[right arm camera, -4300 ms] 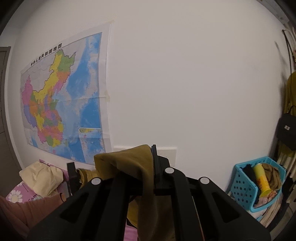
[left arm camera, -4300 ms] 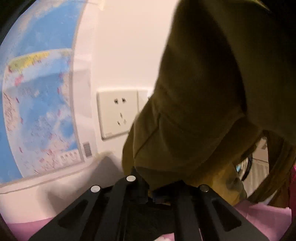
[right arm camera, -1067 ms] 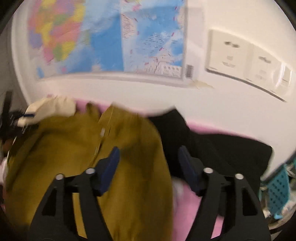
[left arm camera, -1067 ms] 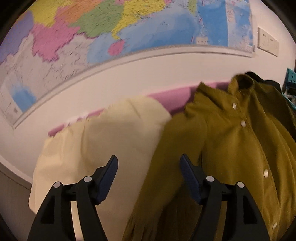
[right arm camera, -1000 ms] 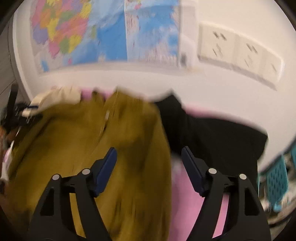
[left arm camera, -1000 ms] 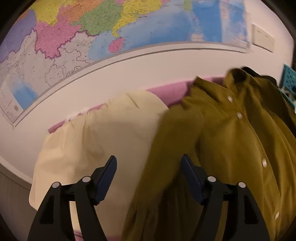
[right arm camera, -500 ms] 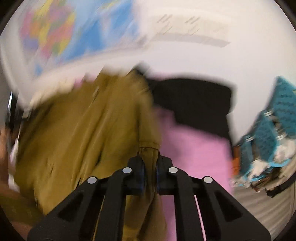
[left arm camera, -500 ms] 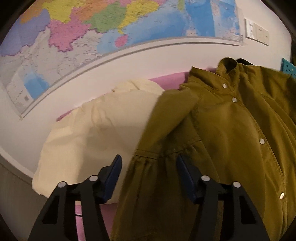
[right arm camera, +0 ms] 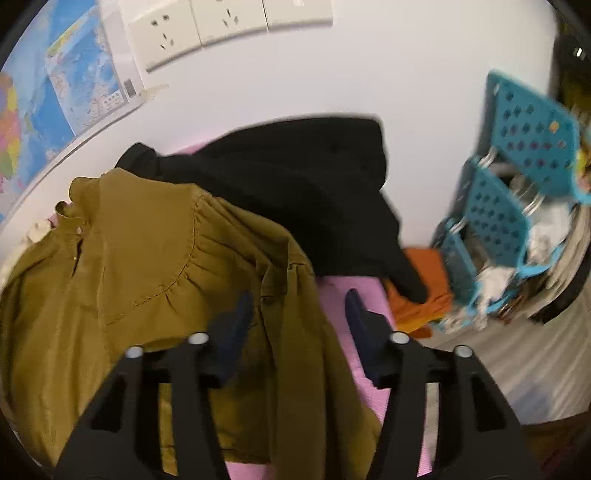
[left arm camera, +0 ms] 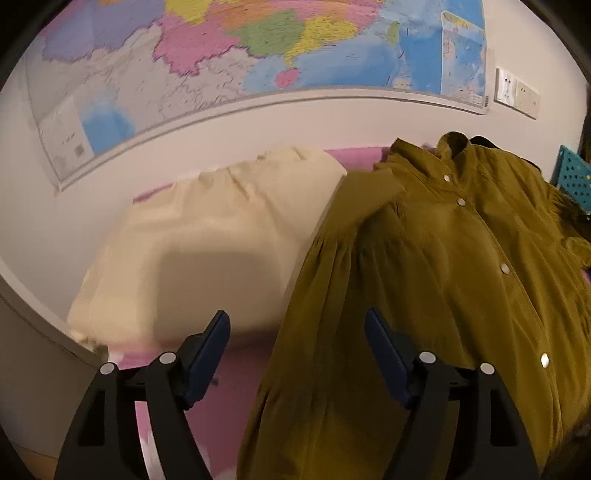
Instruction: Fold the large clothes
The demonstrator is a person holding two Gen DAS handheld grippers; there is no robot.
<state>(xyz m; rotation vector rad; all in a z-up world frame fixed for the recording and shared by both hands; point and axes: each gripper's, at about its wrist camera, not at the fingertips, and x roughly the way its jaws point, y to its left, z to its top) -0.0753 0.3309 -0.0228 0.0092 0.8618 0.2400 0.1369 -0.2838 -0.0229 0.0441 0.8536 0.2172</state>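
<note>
An olive-green button-up shirt lies spread front-up on a pink bed sheet, collar toward the wall. My left gripper is open and empty, hovering over the shirt's left sleeve edge. In the right wrist view the same shirt lies bunched at its right shoulder. My right gripper is open, its jaws astride the shirt's right sleeve and a strip of pink sheet, holding nothing.
A cream garment lies left of the shirt by the wall. A black garment and an orange one lie right of it. A blue plastic basket stands beyond the bed's right edge. A map and sockets are on the wall.
My right gripper was shut on the shirt's sleeve half a second ago and has opened, letting it go. My left gripper stayed open and drew back a little from the shirt.
</note>
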